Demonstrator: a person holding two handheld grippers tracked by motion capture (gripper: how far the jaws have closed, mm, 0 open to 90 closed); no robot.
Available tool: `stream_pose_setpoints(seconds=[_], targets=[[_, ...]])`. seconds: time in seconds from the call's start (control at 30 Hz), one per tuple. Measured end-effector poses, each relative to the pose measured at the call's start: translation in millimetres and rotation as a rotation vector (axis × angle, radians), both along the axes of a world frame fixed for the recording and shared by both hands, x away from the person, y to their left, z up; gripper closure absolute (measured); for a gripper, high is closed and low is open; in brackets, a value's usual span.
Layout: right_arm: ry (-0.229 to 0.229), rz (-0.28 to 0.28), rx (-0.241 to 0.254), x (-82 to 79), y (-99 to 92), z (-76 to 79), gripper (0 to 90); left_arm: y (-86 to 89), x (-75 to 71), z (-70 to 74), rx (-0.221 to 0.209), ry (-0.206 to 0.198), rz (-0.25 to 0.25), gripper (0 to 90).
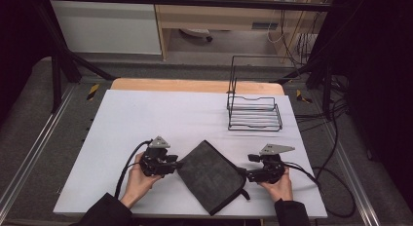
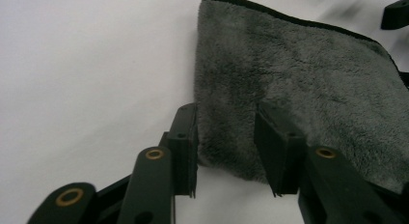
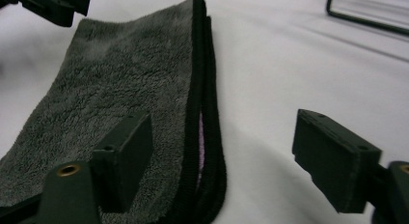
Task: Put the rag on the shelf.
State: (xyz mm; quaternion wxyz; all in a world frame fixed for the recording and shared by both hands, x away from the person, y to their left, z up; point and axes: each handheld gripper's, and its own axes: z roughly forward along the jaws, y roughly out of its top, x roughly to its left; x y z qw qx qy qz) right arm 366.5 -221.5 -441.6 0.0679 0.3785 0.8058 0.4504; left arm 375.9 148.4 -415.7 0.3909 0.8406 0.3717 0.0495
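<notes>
White desk (image 1: 146,119): left claw (image 2: 226,137) part-closed astride the grey towel's (image 1: 210,175) corner; right claw (image 3: 231,161) wide, straddling its folded edge.

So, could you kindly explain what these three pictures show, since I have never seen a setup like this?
A person sits at a white table holding a hand-held gripper in each hand. The high view looks down from above; the other two come from cameras riding on each gripper, looking along its black jaws. The left gripper has a corner of the folded grey towel between its jaws, which do not yet pinch it. The right gripper straddles the towel's folded edge, jaws wide. Nothing is lifted. A black wire rack stands farther back.
</notes>
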Motion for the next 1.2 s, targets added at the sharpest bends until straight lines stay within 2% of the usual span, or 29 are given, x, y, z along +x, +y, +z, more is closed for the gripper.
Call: stream_pose_setpoints(seconds=[0.07, 0.2, 0.33, 0.53, 0.67, 0.73, 0.87, 1.03, 1.1, 1.17, 1.2], targets=[[0.034, 0.026, -0.017, -0.2, 7.0, -5.1, 33.2, -4.1, 0.7, -2.6, 0.022, 0.002, -0.004, 63.1], [0.06, 0.046, -0.055, -0.8, 12.4, -9.1, 40.2, -9.0, 2.7, -7.9, 0.037, 0.008, -0.003, 63.9], [0.081, 0.048, -0.06, 0.6, 13.8, -12.1, 46.6, -13.3, 3.2, -13.0, 0.065, 0.011, -0.01, 67.3], [0.108, 0.07, -0.04, -0.1, 15.2, -13.5, 59.0, -17.1, 0.2, -17.4, 0.1, -0.008, -0.008, 72.9], [0.144, 0.077, -0.017, -0.1, 15.6, -13.2, 69.6, -15.7, 1.7, -18.3, 0.114, -0.001, -0.007, 83.2], [0.145, 0.077, -0.012, -0.5, 15.0, -11.6, 75.3, -15.4, 1.8, -18.3, 0.121, 0.003, -0.012, 88.0], [0.146, 0.074, -0.01, -2.5, 14.8, -8.4, 78.5, -15.3, 1.3, -18.4, 0.127, -0.01, -0.028, 89.9], [0.163, 0.058, -0.018, -5.8, 17.9, -2.8, 79.4, -9.1, 5.0, -15.8, 0.121, -0.001, -0.041, 90.0], [0.171, 0.05, -0.001, -8.5, 18.8, 2.0, 79.5, -4.0, 6.7, -13.2, 0.141, -0.018, -0.022, 90.0], [0.17, 0.049, 0.0, -10.5, 20.5, 3.8, 79.2, 3.4, 10.5, -11.6, 0.135, -0.007, -0.006, 90.0], [0.17, 0.049, 0.0, -10.5, 20.5, 3.8, 79.2, 6.6, 11.5, -11.8, 0.115, -0.006, -0.003, 90.0]])
